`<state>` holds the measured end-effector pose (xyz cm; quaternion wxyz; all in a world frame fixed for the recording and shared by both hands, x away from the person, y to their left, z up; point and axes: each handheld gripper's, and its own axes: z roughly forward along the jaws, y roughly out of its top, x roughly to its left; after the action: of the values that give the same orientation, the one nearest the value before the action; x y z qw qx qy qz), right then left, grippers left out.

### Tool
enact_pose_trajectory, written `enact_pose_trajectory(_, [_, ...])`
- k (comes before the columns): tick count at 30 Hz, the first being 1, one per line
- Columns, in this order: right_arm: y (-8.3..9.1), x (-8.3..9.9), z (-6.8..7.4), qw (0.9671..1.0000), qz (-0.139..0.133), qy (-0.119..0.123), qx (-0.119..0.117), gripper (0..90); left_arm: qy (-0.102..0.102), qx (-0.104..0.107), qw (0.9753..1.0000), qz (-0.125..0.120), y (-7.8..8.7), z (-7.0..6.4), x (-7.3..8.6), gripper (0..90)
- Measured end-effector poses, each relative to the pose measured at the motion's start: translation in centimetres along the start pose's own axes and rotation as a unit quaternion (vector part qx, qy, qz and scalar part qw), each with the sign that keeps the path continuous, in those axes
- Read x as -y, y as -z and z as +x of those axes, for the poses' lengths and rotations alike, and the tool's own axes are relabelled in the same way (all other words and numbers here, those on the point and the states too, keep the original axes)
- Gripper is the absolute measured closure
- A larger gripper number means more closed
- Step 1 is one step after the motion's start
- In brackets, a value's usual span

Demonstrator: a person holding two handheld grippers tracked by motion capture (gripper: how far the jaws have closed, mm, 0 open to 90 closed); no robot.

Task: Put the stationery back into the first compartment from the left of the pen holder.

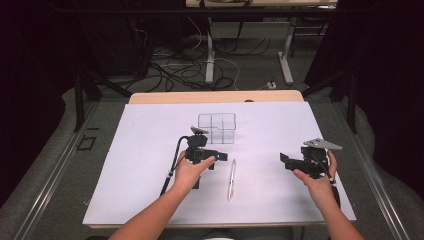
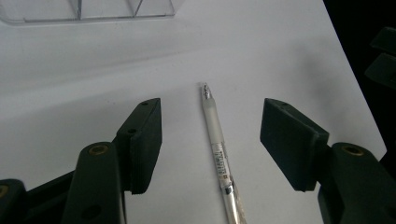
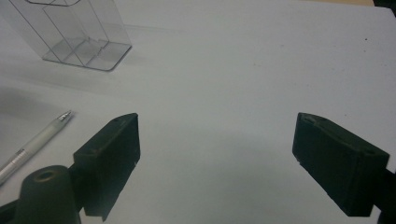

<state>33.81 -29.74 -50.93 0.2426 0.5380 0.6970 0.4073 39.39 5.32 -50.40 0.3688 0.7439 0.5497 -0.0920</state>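
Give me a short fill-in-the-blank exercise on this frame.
1. The slim translucent white pen lies between the open jaws of the ___ gripper.
2. The clear plastic divided organizer holds ___ pens.
3. The right gripper has its jaws ___.

Missing words: left; no; open

Left hand-held gripper (image 2: pixel 210 140): two black jaws set wide apart, rising from the bottom edge. Pen (image 2: pixel 217 151): clear barrel, lying flat on the white desk (image 2: pixel 261 60) between the jaws, touching neither, its tip pointing away. Clear plastic box (image 2: pixel 88 10): divided into compartments, at the top left edge, well apart from the pen.
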Motion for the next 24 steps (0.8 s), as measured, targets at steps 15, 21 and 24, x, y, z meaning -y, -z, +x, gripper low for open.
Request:
enact_pose_trajectory(15, [-0.2,0.0,0.2,1.0,0.004,-0.002,-0.003,13.2,0.056,0.011,0.9978,0.032,-2.1,0.0,0.1,49.2])
enact_pose_trajectory(21, [-0.3,0.1,0.4,1.0,0.005,0.005,-0.005,13.0,0.06,0.008,0.9971,0.046,-2.9,0.0,0.3,50.8])
enact_pose_trajectory(24, [-0.3,0.1,0.4,0.9999,0.005,0.011,-0.008,12.3,0.058,0.006,0.997,0.05,-3.3,0.0,0.4,51.5])
